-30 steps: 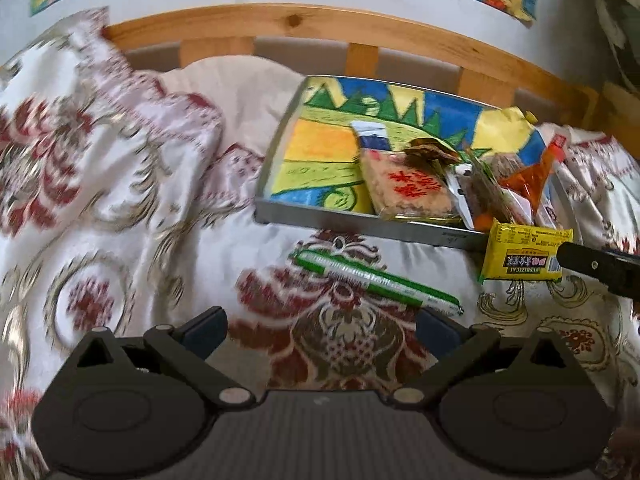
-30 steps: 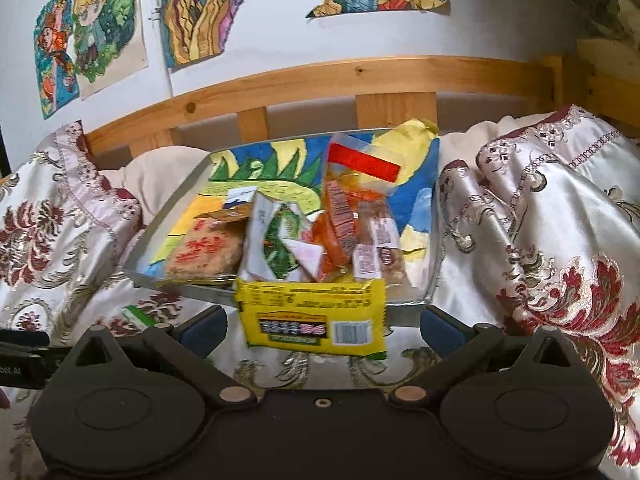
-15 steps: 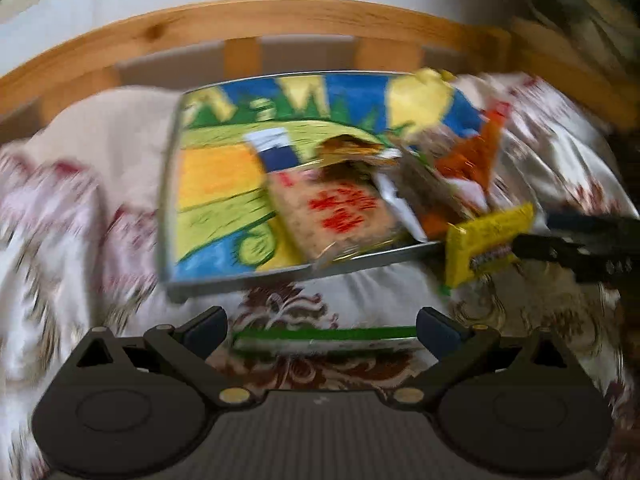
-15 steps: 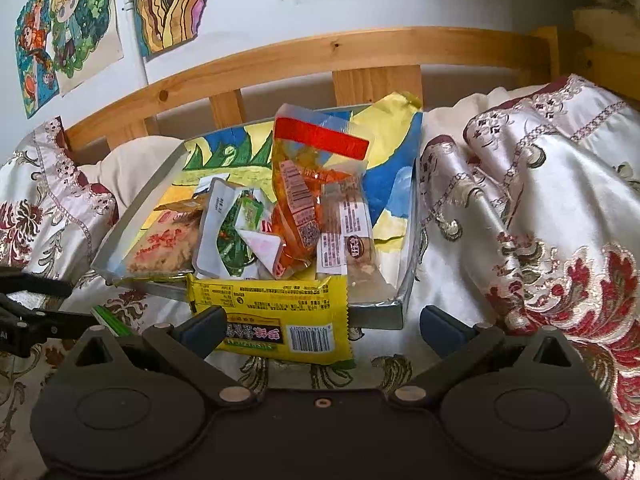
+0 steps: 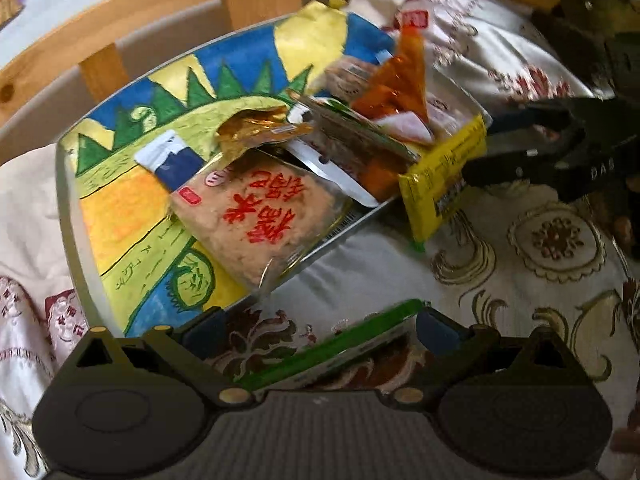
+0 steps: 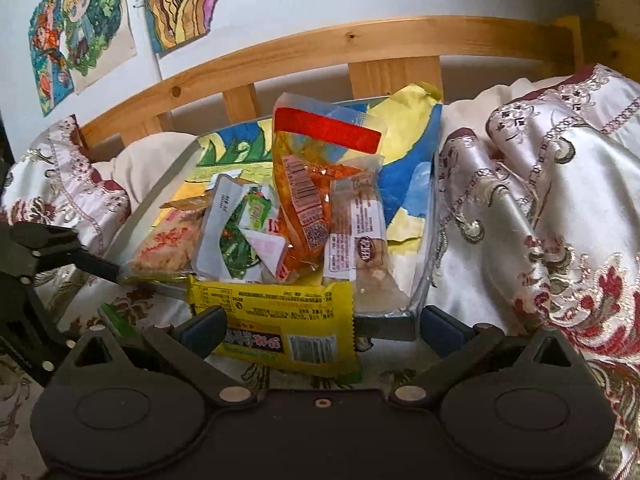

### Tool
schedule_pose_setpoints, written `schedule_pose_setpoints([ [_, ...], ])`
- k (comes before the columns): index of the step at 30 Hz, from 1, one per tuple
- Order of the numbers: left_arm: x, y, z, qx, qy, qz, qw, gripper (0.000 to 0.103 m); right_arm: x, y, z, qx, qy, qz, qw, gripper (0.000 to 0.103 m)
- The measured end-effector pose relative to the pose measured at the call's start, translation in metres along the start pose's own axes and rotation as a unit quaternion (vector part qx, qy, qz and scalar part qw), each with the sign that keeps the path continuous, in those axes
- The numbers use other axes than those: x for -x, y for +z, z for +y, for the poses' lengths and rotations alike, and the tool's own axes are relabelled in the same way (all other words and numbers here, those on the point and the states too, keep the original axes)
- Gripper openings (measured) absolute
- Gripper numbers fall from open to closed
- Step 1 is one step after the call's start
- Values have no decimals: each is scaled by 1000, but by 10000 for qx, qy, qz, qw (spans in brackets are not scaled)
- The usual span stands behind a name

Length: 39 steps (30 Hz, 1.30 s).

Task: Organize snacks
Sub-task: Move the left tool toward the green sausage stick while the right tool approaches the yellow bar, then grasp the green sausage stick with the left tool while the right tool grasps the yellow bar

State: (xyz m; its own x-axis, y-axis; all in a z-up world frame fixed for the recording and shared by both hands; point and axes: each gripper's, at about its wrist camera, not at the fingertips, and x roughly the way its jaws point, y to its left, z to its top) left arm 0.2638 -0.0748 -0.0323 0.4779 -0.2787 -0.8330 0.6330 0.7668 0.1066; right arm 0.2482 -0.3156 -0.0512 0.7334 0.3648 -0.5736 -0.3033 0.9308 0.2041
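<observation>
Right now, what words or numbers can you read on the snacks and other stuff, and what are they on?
"DAS": white letters on the arm of the right tongs.
"糯米锅巴", probably: big red characters, upside down, on the rice cracker pack; not certain.
Yellow packet: characters on a black band, fine print and a barcode, too blurred to read.
Orange pack: barcodes and numbers, too small.
Clear pack: white label and round brown logo, too small.

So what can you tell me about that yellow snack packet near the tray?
The flat yellow plastic snack packet has black print, a dark label band, a barcode and crimped, serrated ends. It lies tilted against the near edge of the grey metal tray, part hanging over the patterned bedspread. The right claw is open around it; one finger overlaps its left end. A firm grip isn't clear.
</observation>
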Motion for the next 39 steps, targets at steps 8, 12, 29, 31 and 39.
schedule_pose_setpoints([
  [8, -2, -10, 2, -201, -224, 350, 9989, 102, 2, 2, -5, -230, 182, 284, 9992, 103],
  [12, -13, -10, 9, 53, -269, 632, 9976, 102, 1, -1, -3, -173, 150, 246, 9994, 103],
  [29, -4, -18, 23, 852, -860, 1169, 9857, 102, 2, -1, -2, -275, 865, 544, 9944, 88],
  [31, 2, -23, 19, 953, -994, 1183, 9834, 101, 4, -2, 3, -148, 881, 611, 9941, 85],
  [39, 23, -47, 18, 2094, -1744, 1187, 9548, 94, 28, -10, 28, 443, 1233, 975, 9866, 80],
])
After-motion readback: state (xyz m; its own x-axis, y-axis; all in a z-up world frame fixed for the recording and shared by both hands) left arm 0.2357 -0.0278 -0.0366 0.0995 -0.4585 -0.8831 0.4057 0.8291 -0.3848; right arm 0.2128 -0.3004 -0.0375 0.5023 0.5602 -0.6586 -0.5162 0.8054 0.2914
